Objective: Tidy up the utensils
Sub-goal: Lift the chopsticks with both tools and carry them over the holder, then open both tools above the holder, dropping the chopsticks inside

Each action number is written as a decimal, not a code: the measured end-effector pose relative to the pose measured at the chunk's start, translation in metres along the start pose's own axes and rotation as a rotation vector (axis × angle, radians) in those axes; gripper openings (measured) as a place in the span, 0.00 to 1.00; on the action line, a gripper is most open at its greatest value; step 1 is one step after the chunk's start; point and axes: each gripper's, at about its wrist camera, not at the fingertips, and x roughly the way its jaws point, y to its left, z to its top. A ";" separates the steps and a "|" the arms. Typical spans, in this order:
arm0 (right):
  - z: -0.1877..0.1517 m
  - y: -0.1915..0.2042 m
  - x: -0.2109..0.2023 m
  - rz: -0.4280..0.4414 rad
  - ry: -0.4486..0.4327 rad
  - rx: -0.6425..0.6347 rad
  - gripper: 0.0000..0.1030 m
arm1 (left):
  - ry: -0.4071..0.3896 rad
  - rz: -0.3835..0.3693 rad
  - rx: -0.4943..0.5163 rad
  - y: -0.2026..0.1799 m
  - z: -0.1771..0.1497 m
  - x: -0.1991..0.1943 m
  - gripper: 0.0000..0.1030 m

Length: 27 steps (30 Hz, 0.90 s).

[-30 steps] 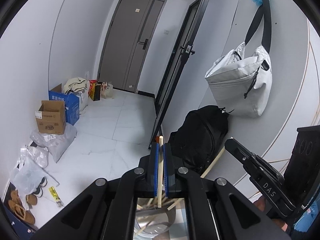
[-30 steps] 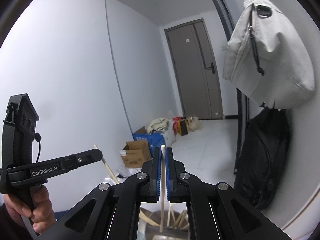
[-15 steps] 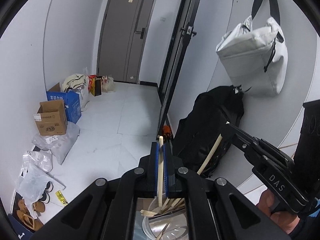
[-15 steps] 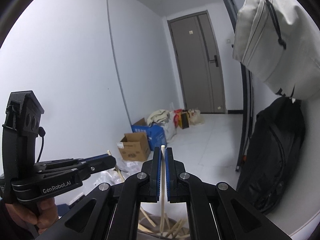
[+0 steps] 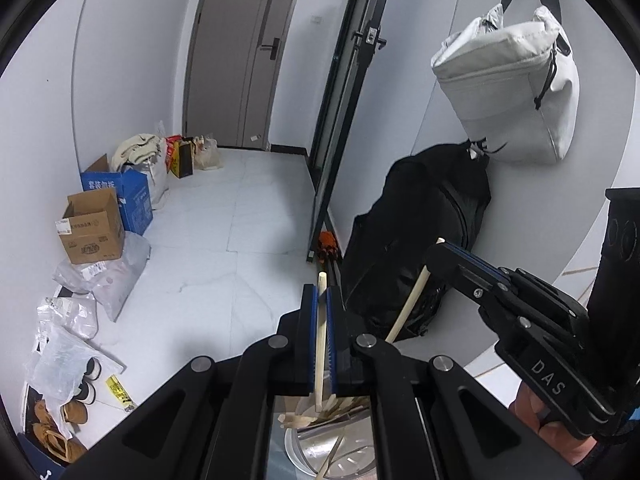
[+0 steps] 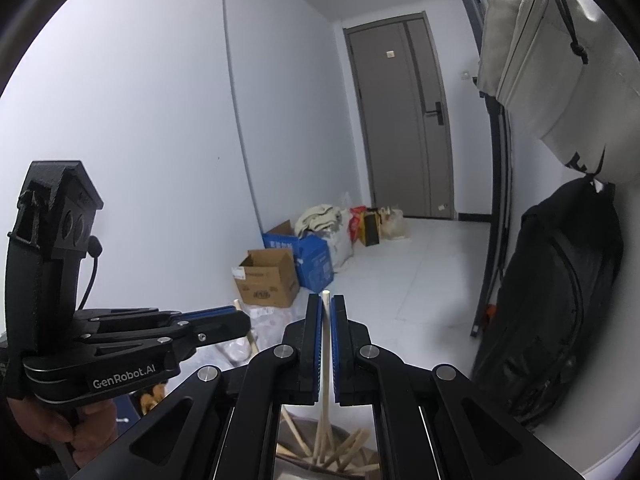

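in the left wrist view a white tiled floor with a cardboard box and a black backpack is seen, and one wooden chopstick is pinched upright by the left gripper above a metal holder of chopsticks. in the right wrist view a grey door and hanging white bag are seen, and a second chopstick is clamped between the right gripper fingers over the same holder.

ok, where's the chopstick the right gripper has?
Clamped upright between the right hand-held gripper pads, the chopstick points its lower end into the metal holder below.
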 end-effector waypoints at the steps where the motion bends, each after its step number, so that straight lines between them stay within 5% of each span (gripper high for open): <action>1: -0.002 0.001 0.000 0.000 0.004 -0.005 0.03 | 0.007 -0.005 0.003 0.000 -0.001 0.002 0.00; 27: -0.062 -0.013 0.004 0.071 0.146 0.066 0.07 | 0.192 -0.162 0.021 0.003 -0.038 0.027 0.03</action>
